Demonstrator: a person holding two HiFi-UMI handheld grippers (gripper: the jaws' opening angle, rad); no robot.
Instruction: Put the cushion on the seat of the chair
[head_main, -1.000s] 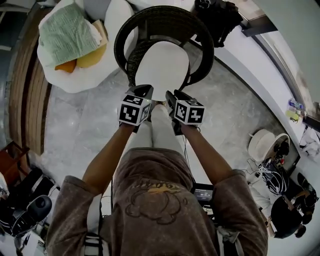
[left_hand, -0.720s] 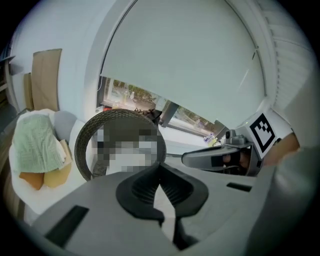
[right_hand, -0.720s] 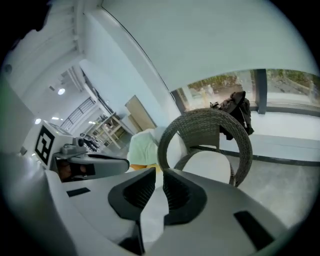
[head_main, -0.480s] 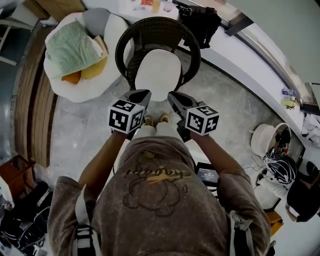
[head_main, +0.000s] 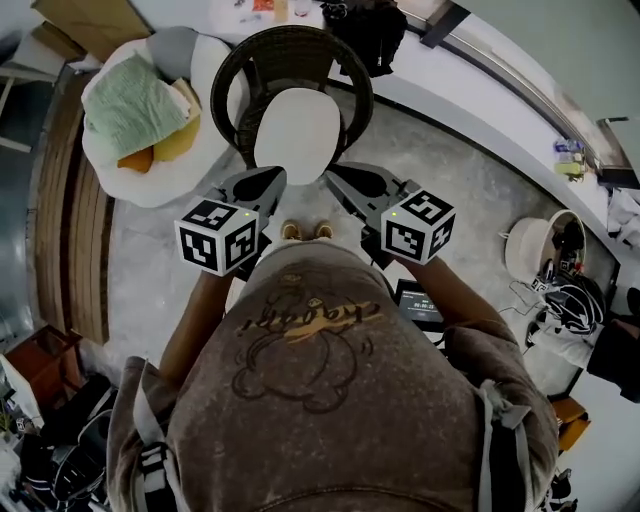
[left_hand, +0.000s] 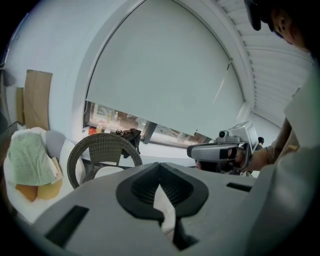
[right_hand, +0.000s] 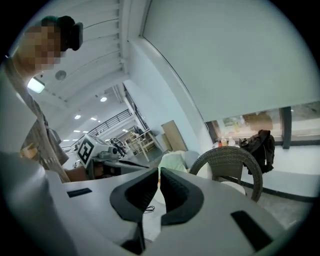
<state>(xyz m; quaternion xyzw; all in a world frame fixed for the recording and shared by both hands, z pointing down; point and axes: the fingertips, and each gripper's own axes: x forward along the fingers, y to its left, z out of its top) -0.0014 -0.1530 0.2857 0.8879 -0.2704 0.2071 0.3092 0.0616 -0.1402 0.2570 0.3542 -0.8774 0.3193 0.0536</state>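
Grey stone floor (head_main: 150, 260) fills the room in the head view. At the top middle of the frame stands a dark wicker chair (head_main: 250, 70) with a round back. The white cushion (head_main: 297, 135) lies flat on its seat, inside the curve of the back.

At the upper left sits a round white armchair (head_main: 140, 180). It holds a green blanket (head_main: 130, 100) and a yellow pillow (head_main: 185, 140). A dark piece of clothing (head_main: 365, 30) lies on the white ledge just above the chair.

The person stands in the lower half of the frame and holds both tools up, below the chair in the picture and apart from it. The left gripper (head_main: 262, 183) is at the middle left. Its black fingers (left_hand: 142, 187) meet at the tips and hold nothing. The right gripper (head_main: 345, 180) is at the middle right, near the left one but not touching it. Its fingers (right_hand: 180, 192) are pressed together too, and they are empty. Both point toward the chair, and neither one touches the cushion.
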